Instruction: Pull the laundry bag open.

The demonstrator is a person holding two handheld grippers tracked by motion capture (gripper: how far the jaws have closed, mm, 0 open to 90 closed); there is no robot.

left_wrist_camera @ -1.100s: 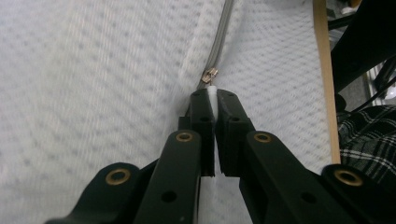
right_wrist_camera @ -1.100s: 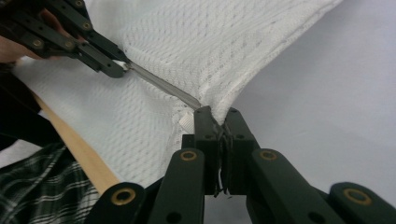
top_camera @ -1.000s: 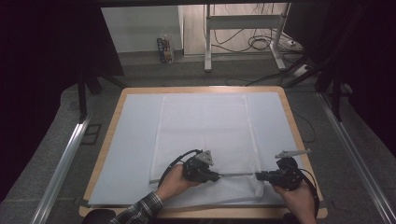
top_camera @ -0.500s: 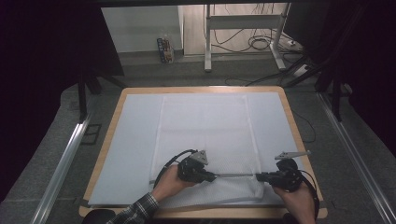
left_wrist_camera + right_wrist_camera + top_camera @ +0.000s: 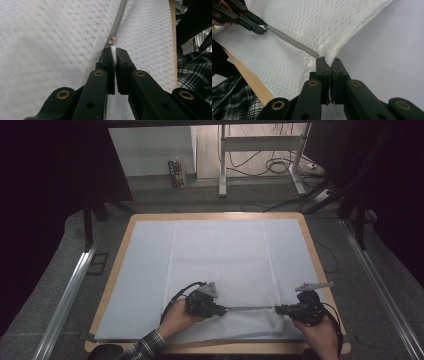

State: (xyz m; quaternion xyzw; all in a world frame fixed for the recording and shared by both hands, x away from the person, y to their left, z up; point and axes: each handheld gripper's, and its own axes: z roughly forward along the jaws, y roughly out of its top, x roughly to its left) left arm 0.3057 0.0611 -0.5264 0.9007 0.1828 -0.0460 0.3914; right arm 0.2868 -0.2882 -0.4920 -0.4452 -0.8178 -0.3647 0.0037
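High view is showing me the white mesh cover lying flat on the pale sheet over the wooden table, its zipper running along the 6 o'clock edge. I am holding my left claw at about 7 o'clock, closed on the white pull tab; the left gripper view is showing the jaws pinching that tab just behind the small metal slider. I am keeping my right claw at about 5 o'clock, clamped on the cover's corner where the zipper ends; the right gripper view is showing the fabric bunching up between the jaws there. The zipper is stretching taut between the two claws. A plaid sleeve is entering at 6 o'clock.
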